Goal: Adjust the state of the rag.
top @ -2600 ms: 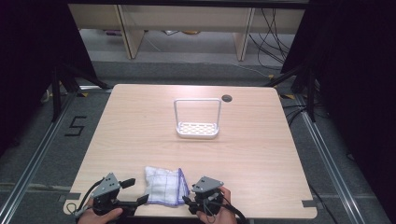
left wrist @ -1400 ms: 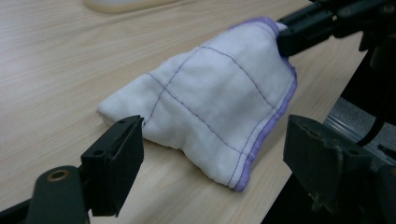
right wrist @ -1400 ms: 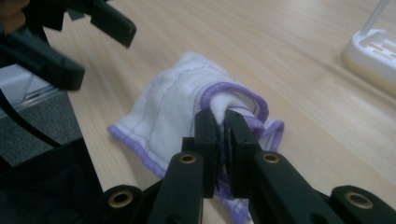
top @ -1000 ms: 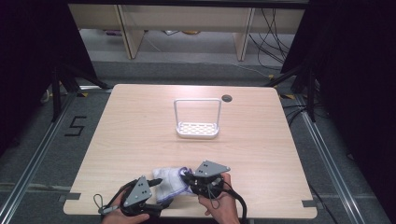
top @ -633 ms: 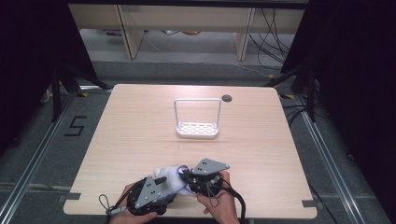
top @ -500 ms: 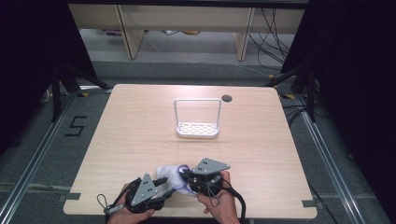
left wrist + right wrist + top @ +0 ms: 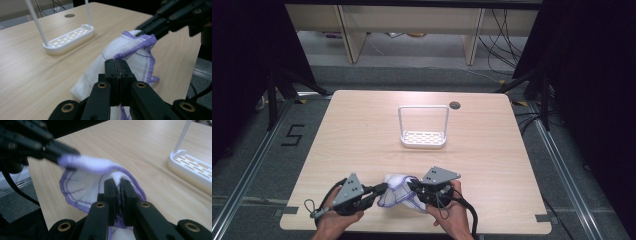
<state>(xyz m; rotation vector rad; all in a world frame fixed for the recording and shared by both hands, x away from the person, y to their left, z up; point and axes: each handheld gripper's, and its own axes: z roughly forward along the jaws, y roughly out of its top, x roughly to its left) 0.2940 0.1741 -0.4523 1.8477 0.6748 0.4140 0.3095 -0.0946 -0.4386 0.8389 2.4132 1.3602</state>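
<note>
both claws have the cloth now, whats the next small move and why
Probably lift both claws a little and ease them apart, to stretch the cloth open. The left claw has just been closing and now pinches the purple hem; the right claw is shut on another fold. Between them the cloth is bunched and partly resting on the table, and the white rack stands well clear behind.

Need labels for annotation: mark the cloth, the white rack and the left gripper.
cloth (image 7: pixel 397 192), high view, its bunched middle.
white rack (image 7: pixel 423 139), high view, its slotted base.
left gripper (image 7: pixel 117 67), left gripper view, between its fingertips.
</note>
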